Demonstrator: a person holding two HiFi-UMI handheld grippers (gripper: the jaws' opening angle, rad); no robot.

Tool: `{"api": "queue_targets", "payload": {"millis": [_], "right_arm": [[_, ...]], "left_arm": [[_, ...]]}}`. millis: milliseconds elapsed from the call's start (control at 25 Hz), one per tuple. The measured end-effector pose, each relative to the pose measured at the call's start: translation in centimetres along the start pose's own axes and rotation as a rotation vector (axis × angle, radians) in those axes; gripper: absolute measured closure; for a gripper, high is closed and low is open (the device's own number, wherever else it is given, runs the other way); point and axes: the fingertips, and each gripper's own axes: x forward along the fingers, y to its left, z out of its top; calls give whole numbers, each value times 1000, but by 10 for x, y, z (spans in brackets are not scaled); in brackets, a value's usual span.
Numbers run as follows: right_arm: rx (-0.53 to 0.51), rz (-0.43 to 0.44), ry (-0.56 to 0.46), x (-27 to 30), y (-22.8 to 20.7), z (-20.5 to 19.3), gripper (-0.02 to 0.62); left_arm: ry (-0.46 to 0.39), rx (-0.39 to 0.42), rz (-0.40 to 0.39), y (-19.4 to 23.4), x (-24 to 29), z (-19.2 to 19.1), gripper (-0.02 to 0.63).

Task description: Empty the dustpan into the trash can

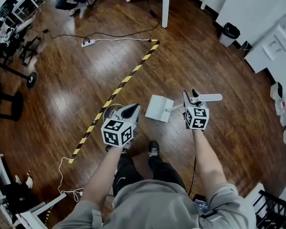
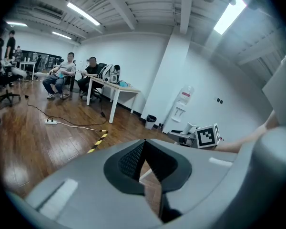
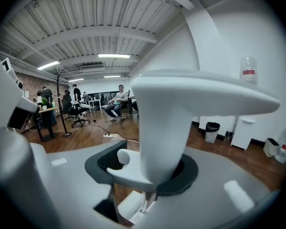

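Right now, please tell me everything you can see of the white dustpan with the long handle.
The white plastic dustpan has a flat rectangular pan and a thick, smooth handle ending in a crossbar grip. The right hand-held gripper is closed on the handle, and nothing else holds it. The pan sits low over the dark wooden floor, just ahead of the person's feet. Whether it touches the floor, or holds any dirt, cannot be seen.
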Motion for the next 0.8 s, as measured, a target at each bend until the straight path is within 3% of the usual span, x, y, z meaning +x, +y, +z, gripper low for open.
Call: {"api": "queue_targets", "payload": {"millis": [240,520,720,800], "right_arm": [[65,-67,-8,-14,-18,-11,381],[143,-153,20,-32,-28,-24,243],[194,-177,69,-55,-19,-36,249],[180,-177,65,-63,-4,-29,279]], "left_arm": [[20,12,-20,2,-3,-2,601],[58,56,-95,-3,5,1,601],[50,79,-138,-7,3,13,601],[39,86,-152,-6,-1,21,601]]}}
